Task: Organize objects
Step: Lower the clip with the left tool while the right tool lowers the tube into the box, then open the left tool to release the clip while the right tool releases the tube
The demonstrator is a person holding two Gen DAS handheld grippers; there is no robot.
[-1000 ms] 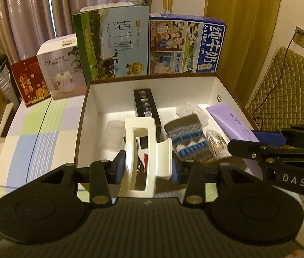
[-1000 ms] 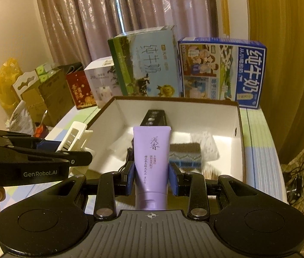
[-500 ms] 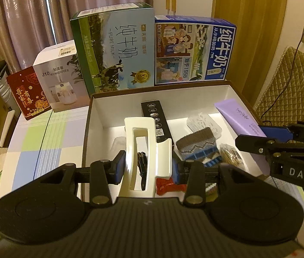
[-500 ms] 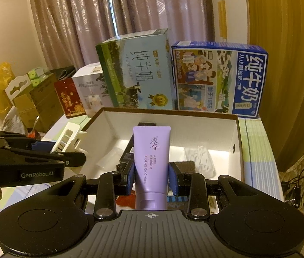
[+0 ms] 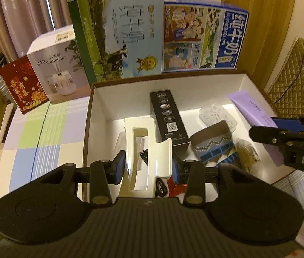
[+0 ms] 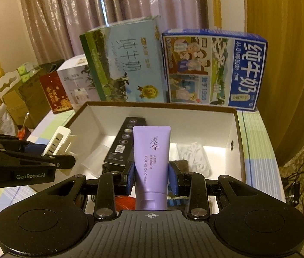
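My left gripper is shut on a white hair claw clip, held over the near left part of the open white box. My right gripper is shut on a purple tube, held above the box's near edge. In the left wrist view the purple tube and the right gripper show at the right. In the right wrist view the clip and left gripper show at the left. Inside the box lie a black carton, a knitted sock, a clear packet and a red wrapper.
Two tall milk cartons stand behind the box, with a humidifier box and a red box to the left. The checked tablecloth shows left of the box. A quilted chair stands at the right.
Both grippers have risen and drawn back a little from the box with the clip and tube still held; more of the box floor shows. The box contents have not moved.
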